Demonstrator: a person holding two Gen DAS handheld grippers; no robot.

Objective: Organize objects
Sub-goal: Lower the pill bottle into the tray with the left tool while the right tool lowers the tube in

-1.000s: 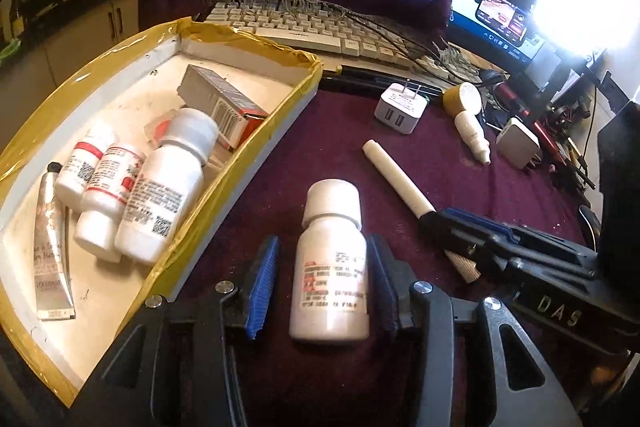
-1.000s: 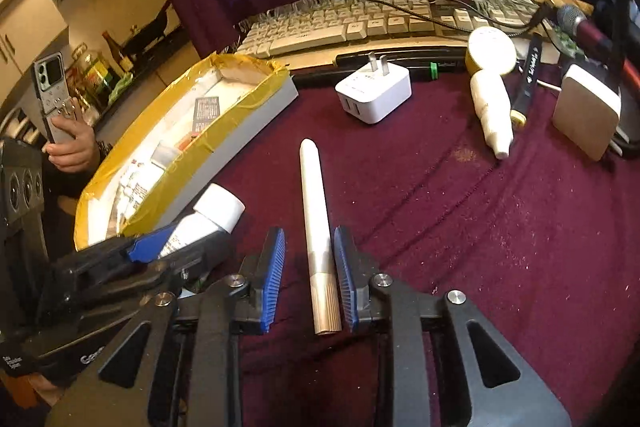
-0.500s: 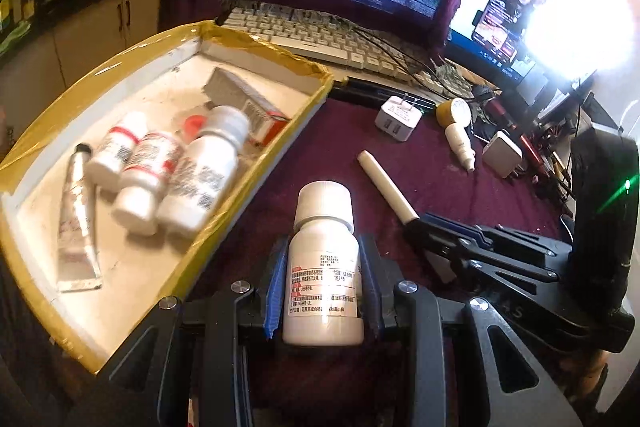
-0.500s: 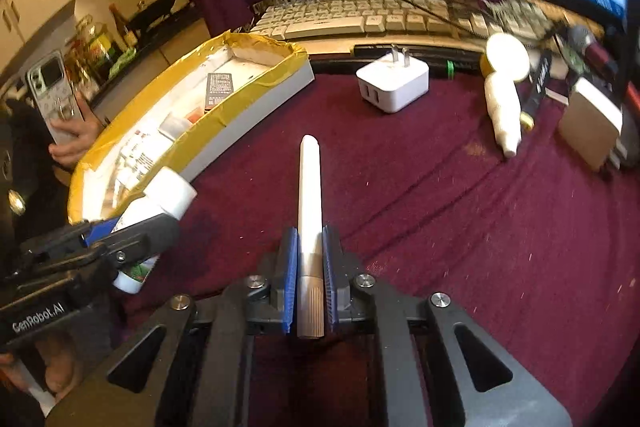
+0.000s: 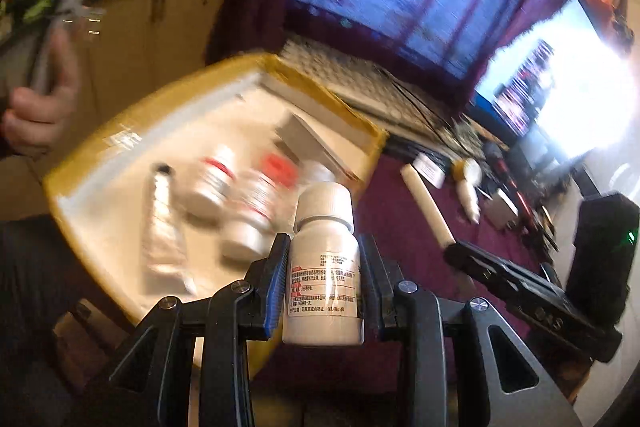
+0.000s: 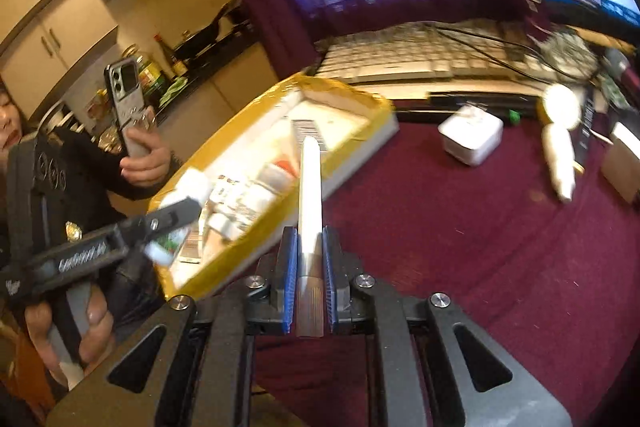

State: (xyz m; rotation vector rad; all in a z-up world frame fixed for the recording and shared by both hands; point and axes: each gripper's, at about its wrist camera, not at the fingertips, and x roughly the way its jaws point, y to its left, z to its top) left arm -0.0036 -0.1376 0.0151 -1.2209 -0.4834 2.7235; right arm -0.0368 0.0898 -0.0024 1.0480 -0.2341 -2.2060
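Left claw [image 5: 322,283] pinching white bottle [image 5: 323,267], carried above tray [image 5: 120,135] edge. Right claw [image 6: 310,281] pinching white stick [image 6: 311,195] by end, tip over tray. Risk: stick pivots in end-grip; bottle knocks bottles already inside.

A tray [image 6: 362,141] sits at ten o'clock on the table [image 6: 460,227], holding bottles [image 5: 212,183]; a keyboard [image 6: 400,61] lies behind at twelve.
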